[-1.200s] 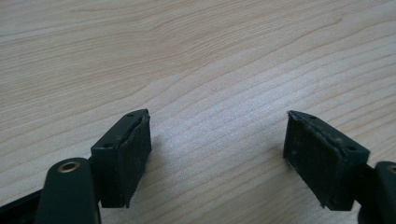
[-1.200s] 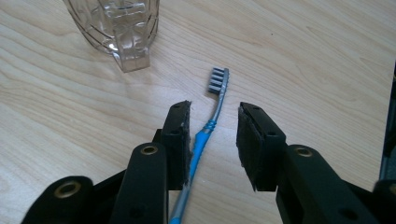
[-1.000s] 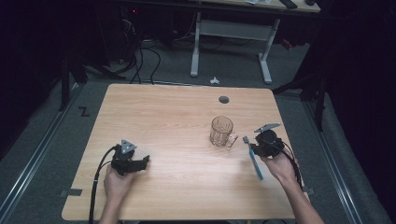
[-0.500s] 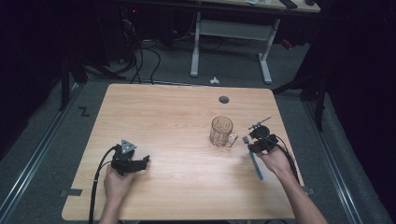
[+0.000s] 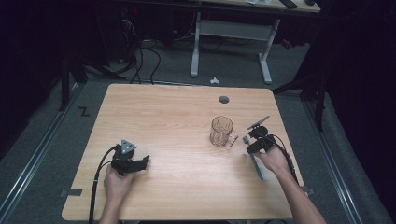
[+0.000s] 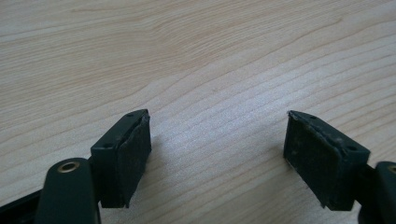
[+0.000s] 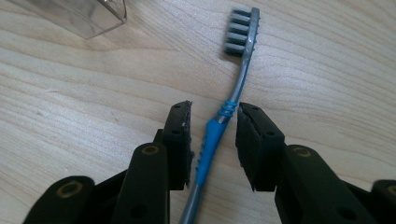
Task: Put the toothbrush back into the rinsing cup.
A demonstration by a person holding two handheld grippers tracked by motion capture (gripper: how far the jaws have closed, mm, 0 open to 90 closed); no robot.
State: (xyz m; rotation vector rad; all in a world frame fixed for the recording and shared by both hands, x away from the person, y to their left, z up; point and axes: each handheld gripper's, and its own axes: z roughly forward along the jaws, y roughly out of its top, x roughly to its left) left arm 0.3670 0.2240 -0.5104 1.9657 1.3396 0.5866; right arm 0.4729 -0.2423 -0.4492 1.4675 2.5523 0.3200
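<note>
A toothbrush [image 7: 236, 79] with a grey and blue handle lies flat on the wooden table [image 5: 177, 112], bristles [image 7: 239, 30] pointing away from me. My right gripper [image 7: 212, 116] is down at the table with a jaw on each side of the brush's neck. Narrow gaps remain on both sides, so it is open. In the high view the right gripper [image 5: 251, 142] sits over the head end of the toothbrush [image 5: 256, 167], just right of a clear glass mug [image 5: 221, 130]. My left gripper [image 6: 217, 135] rests open on bare wood at the front left [image 5: 139, 164].
A corner of the glass mug [image 7: 88, 14] shows at the upper left in the right gripper view, close to the brush head. A round cable hole [image 5: 224, 99] sits near the table's far edge. Desk legs and cables stand beyond the table.
My right gripper has tipped down and shifted slightly left onto the toothbrush, so its jaws now straddle it. The left gripper and the mug have stayed put.
</note>
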